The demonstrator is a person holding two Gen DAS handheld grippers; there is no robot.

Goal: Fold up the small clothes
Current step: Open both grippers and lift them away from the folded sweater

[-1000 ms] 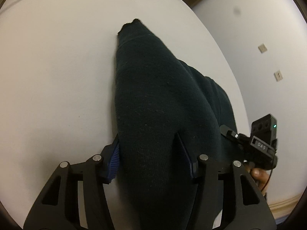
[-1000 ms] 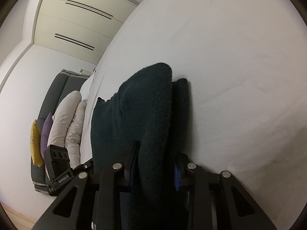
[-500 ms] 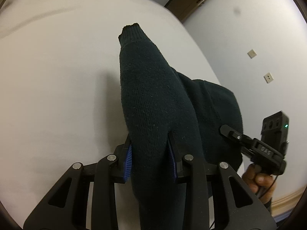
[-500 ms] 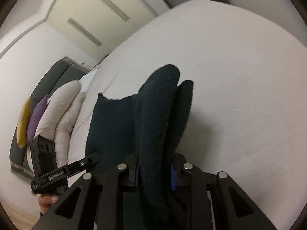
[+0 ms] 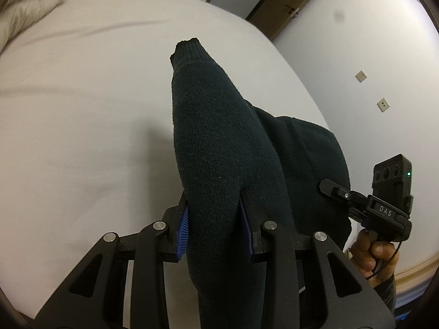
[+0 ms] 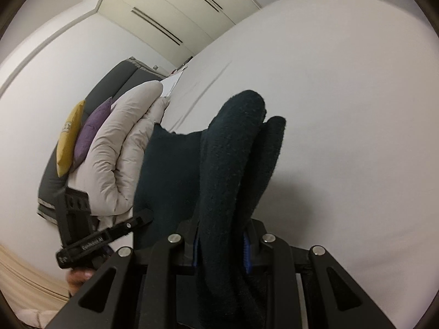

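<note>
A dark green knitted sweater (image 5: 219, 148) hangs lifted above the white bed (image 5: 82, 109). My left gripper (image 5: 215, 213) is shut on a bunched sleeve of it, whose ribbed cuff (image 5: 188, 50) points away from me. In the right wrist view the sweater (image 6: 227, 164) drapes over my right gripper (image 6: 221, 244), which is shut on a thick fold of it. The blue pads (image 6: 246, 252) press into the knit. Each gripper shows in the other's view, the right gripper (image 5: 337, 192) at the right edge, the left gripper (image 6: 137, 219) at the lower left.
White bed sheet (image 6: 343, 109) fills most of both views. A beige duvet (image 6: 118, 148) with purple (image 6: 90, 131) and yellow (image 6: 68, 134) cushions lies by a grey headboard. A wall (image 5: 370, 54) and brown door (image 5: 285, 8) stand beyond the bed's far edge.
The left jaws narrowed onto the sleeve. Both grippers rose and carried the sweater off the sheet; more of the room and pillows came into view.
</note>
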